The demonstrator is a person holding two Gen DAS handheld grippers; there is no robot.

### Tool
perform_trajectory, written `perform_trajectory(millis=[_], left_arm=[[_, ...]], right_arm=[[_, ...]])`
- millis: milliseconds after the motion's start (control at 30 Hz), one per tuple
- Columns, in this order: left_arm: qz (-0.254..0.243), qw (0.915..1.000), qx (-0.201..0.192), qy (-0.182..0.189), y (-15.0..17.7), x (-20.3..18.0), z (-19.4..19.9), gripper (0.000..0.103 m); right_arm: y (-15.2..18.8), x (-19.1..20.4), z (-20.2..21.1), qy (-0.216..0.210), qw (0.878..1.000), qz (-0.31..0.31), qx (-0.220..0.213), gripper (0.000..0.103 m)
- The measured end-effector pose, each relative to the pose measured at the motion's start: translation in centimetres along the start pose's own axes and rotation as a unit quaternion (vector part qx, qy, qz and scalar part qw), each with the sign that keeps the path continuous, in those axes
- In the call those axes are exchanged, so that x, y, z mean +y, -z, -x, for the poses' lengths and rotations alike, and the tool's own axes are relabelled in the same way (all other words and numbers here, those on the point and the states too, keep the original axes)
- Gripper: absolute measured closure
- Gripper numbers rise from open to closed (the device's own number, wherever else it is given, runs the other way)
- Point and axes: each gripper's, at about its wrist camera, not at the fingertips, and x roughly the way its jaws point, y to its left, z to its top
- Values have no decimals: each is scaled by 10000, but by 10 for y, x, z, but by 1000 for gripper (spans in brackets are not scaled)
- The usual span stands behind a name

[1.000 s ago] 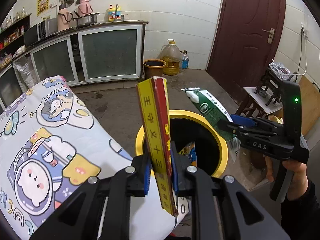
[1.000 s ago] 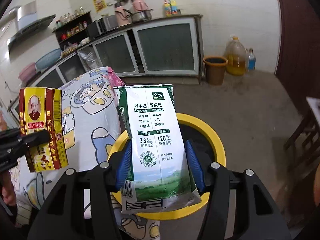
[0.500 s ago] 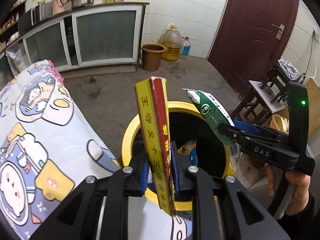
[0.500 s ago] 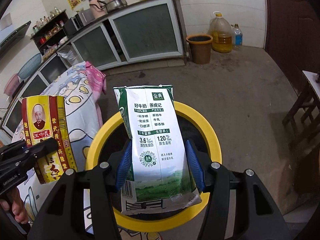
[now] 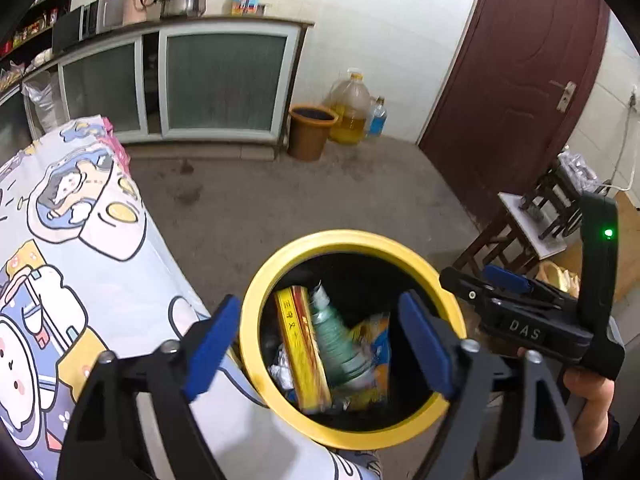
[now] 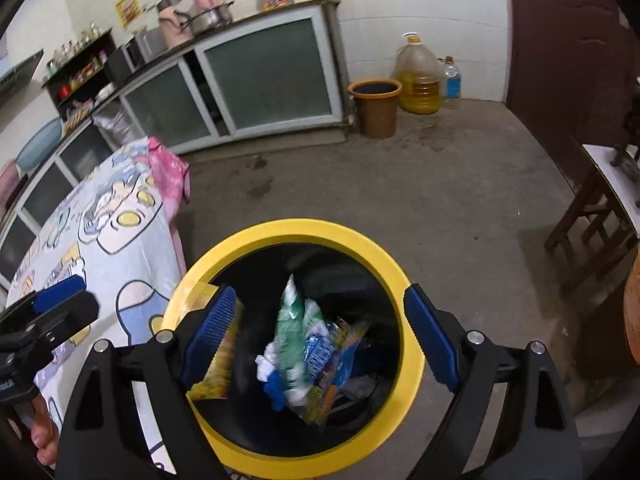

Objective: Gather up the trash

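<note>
Left claw [image 5: 316,340] spread wide, empty, angled down over yellow-rimmed bin [image 5: 360,240]. Right claw [image 6: 320,336] likewise spread, empty, tilted down above same bin, seen from left wrist off to the right with hand [image 5: 592,396] gripping the handle. Below and between both claws, inside bin: yellow-red box [image 5: 302,348] standing on edge, green-white milk carton [image 5: 336,344] leaning beside it, other wrappers underneath. Cartoon-print table [image 5: 80,240] left of both claws.

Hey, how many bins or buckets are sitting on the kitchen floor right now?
2. The yellow-rimmed trash bin stands beside the cartoon-print cloth, directly under both open grippers. The brown bucket stands at the cabinet's end, next to the oil jug. Others may be out of view.
</note>
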Motion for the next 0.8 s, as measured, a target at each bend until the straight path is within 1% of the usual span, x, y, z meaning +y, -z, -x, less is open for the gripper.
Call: perform_trajectory(millis=[33,67,133,167,233,333,433,500,567,633,667,700,733,767,800], left_arm=[[7,9999,-116,18,1,1,5,10],[10,9998,-198,12,2,1,9,8],[-18,9992,-398,7,4,1,21,8],[-56,9988,-486,11,7,2,27,8],[-109,9979,-635,-33,12,2,39,8],[-79,9962,-866,-95,24,9,63,8],[38,9938,-1064,-333,35,21,89,8],[66,9900,-1272,-606,41,28,106,8],[125,9826,-1531,-1044,50,33,126,8],[211,9695,-1851,-1591,63,38,152,8],[249,9648,-1934,-1764,68,39,161,8],[309,9579,-2078,-1959,75,42,174,8],[367,9518,-2221,-2083,83,46,189,8],[407,9485,-2315,-2123,87,49,199,8],[471,9434,-2476,-2154,96,54,215,8]], right_arm=[[0,-1,2,14,10000,-13,-9,20],[1,-2,6,82,10000,-24,-49,20],[2,-5,14,200,9997,-41,-152,17],[3,-6,19,226,9995,-76,-228,10],[4,-8,32,296,9982,-199,-476,9],[11,-2,58,647,9926,-121,-1020,8],[18,7,81,900,9845,-85,-1504,8],[22,12,92,913,9806,-126,-1730,8],[26,18,103,710,9801,-192,-1845,8],[27,23,110,601,9825,-189,-1754,8],[30,28,116,516,9815,-198,-1832,8],[32,34,121,475,9801,-169,-1919,8],[35,41,126,463,9786,-104,-2001,8],[39,54,133,517,9755,5,-2137,8],[42,63,138,546,9735,66,-2220,8]])
